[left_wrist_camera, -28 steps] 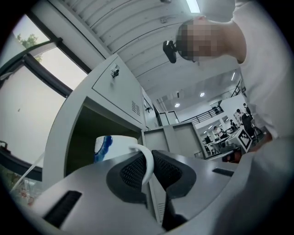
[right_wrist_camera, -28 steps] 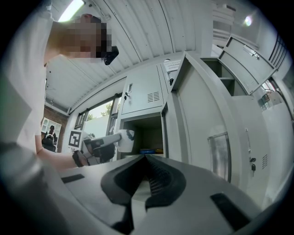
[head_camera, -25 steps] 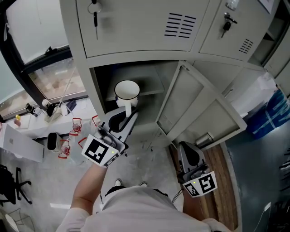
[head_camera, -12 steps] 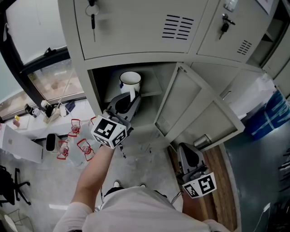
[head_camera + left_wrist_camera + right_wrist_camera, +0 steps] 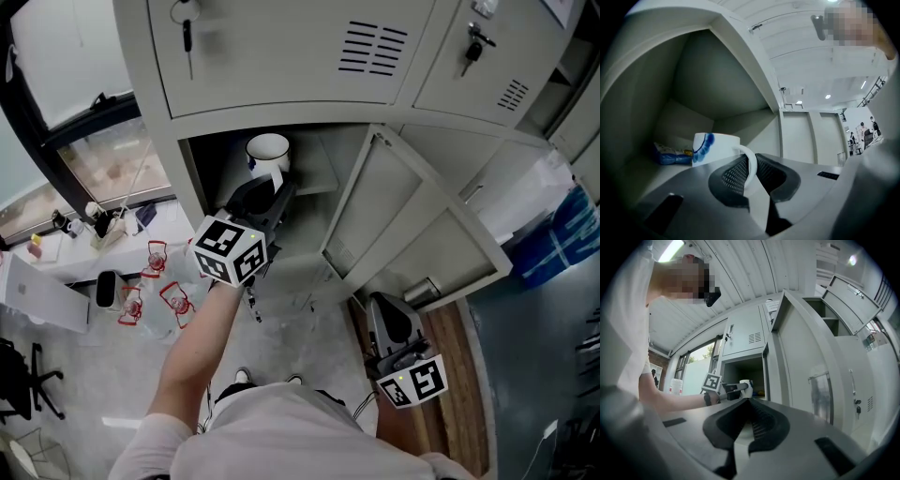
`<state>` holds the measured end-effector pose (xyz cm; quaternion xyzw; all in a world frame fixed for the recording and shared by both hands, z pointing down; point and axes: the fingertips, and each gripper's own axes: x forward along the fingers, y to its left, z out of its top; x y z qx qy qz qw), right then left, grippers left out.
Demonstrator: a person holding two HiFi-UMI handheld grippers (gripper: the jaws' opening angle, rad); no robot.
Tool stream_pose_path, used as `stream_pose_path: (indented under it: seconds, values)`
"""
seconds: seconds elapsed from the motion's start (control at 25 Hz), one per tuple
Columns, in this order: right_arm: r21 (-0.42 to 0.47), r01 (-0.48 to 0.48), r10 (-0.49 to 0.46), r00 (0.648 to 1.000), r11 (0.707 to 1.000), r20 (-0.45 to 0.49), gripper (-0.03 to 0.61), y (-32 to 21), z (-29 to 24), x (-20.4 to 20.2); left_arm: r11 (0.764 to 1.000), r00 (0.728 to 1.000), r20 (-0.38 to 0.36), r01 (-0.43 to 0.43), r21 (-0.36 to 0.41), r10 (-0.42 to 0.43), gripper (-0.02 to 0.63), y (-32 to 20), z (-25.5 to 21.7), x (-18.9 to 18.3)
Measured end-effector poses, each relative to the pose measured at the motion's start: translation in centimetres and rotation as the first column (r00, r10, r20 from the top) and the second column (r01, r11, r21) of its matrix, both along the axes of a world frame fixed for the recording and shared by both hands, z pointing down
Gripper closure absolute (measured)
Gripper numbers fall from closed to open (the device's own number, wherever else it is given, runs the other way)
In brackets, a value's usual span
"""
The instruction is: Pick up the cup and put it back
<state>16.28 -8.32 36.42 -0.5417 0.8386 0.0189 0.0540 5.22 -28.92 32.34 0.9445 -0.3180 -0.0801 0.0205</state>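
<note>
The left gripper reaches into the open compartment of the grey metal locker, and its ribbed black pads are pinched on the looped handle of the white ceramic cup with a blue brush mark. In the left gripper view, the handle stands between the two pads of the left gripper, with the cup body just past them at 11 o'clock. Its base is hidden behind the gripper, so I cannot tell whether it rests on the compartment's shelf or hangs just over it. A blue packet lies deep in the compartment, at 9 o'clock of the cup.

In the head view, the cup sits at 12 o'clock of the gripper's marker cube, inside the compartment's mouth. The locker's grey door hangs open at 3 o'clock of the cup.

The right gripper is held low at 5 o'clock in the head view, well apart from the cup. In its own view, the pads of the right gripper are pressed together with nothing between them, and the cup shows far off at 12 o'clock.
</note>
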Motion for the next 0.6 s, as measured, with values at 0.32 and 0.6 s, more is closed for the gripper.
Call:
stream_pose_path:
  seconds: [0.32, 0.6]
  values:
    - [-0.004, -0.002, 0.002, 1.000, 1.000, 0.004, 0.561, -0.2, 0.2, 0.2, 0.997, 0.997, 0.073, 0.037, -0.066, -0.032, 0.552, -1.7, 0.6, -0.5]
    - [-0.001, 0.003, -0.003, 1.000, 1.000, 0.008, 0.561, -0.4, 0.2, 0.1, 0.995, 0.984, 0.157, 0.094, -0.035, -0.088, 0.546, -1.8, 1.1, -0.8]
